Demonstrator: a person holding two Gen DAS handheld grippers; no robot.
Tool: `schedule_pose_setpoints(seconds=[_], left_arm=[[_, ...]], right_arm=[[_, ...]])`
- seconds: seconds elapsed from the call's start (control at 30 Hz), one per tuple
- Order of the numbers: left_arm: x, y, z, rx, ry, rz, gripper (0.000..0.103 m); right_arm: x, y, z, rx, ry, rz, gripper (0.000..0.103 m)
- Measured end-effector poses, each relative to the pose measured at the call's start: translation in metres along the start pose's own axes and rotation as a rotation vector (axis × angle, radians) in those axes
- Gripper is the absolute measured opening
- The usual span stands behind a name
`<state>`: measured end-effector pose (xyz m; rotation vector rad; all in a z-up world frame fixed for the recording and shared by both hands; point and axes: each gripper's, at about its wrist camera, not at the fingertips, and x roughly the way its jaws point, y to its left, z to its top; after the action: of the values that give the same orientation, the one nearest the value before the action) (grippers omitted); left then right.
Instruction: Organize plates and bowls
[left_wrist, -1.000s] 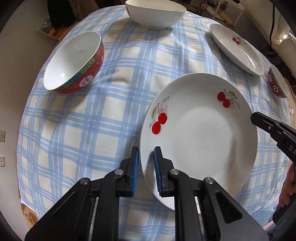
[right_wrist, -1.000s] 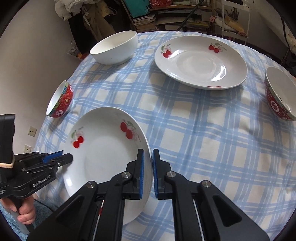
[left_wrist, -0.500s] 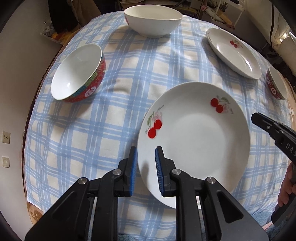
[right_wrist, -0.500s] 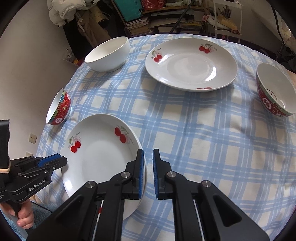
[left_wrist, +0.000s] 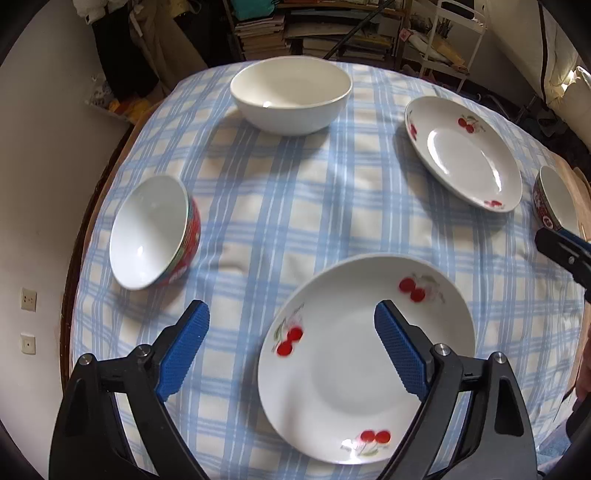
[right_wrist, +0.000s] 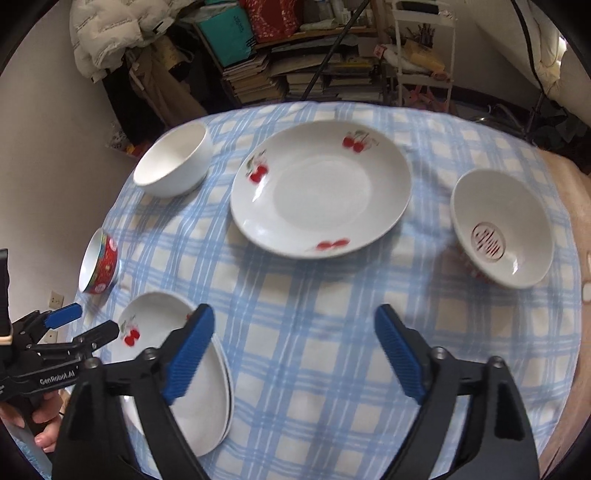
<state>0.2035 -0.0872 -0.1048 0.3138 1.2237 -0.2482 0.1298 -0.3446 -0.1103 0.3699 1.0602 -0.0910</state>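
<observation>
we find the left gripper (left_wrist: 291, 314) with its blue pads (left_wrist: 184, 350) spread wide, holding nothing; it hangs over the lower part of the left wrist frame, above the checked cloth (left_wrist: 295, 206). the near plate (left_wrist: 351, 369) lies flat on the cloth at lower centre of that frame, behind the right-hand pad, with no contact that we can see. the red bowl (left_wrist: 155, 232) sits at middle left, tilted toward the camera as the lens renders it. the white bowl (left_wrist: 291, 96) stands at top centre. the far plate (left_wrist: 465, 151) lies at upper right, and a second red bowl (left_wrist: 554, 199) shows at the right edge, just above the tip of the right gripper (left_wrist: 565, 251).

in the right wrist frame the right gripper (right_wrist: 294, 321) is likewise spread wide and empty, over bare cloth (right_wrist: 314, 332) at lower centre. the near plate (right_wrist: 199, 398) lies at lower left, partly behind the left-hand pad; its edge looks doubled, and we cannot tell whether that is blur or a second plate. the far plate (right_wrist: 321, 188) sits at upper centre, the white bowl (right_wrist: 173, 162) at upper left, the second red bowl (right_wrist: 502, 229) at right, the first red bowl (right_wrist: 99, 266) at left edge. the left gripper (right_wrist: 86, 325) enters at lower left, open.
</observation>
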Motion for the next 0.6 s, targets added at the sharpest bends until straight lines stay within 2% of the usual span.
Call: schedule_pose_setpoints(seconds=[0.17,0.37,0.5,0.6], left_arm=[[0.008,-0.009,0.029,-0.029,-0.003,-0.040,0.090],[0.022,-0.023,0.064,-0.085,-0.013,-0.097,0.090],[0.037,-0.035,0.083,-0.066,-0.021,-0.080,0.090],[0.047,-0.045,0.093,-0.052,-0.030,-0.099,0.090]], right_arm=[[-0.002,-0.010,0.025,-0.033,-0.034,-0.039,0.100],[0.009,-0.033,0.051,-0.003,-0.062,-0.059,0.100],[0.020,-0.046,0.070,-0.011,-0.063,-0.086,0.100],[0.027,-0.055,0.085,-0.002,-0.066,-0.094,0.100]])
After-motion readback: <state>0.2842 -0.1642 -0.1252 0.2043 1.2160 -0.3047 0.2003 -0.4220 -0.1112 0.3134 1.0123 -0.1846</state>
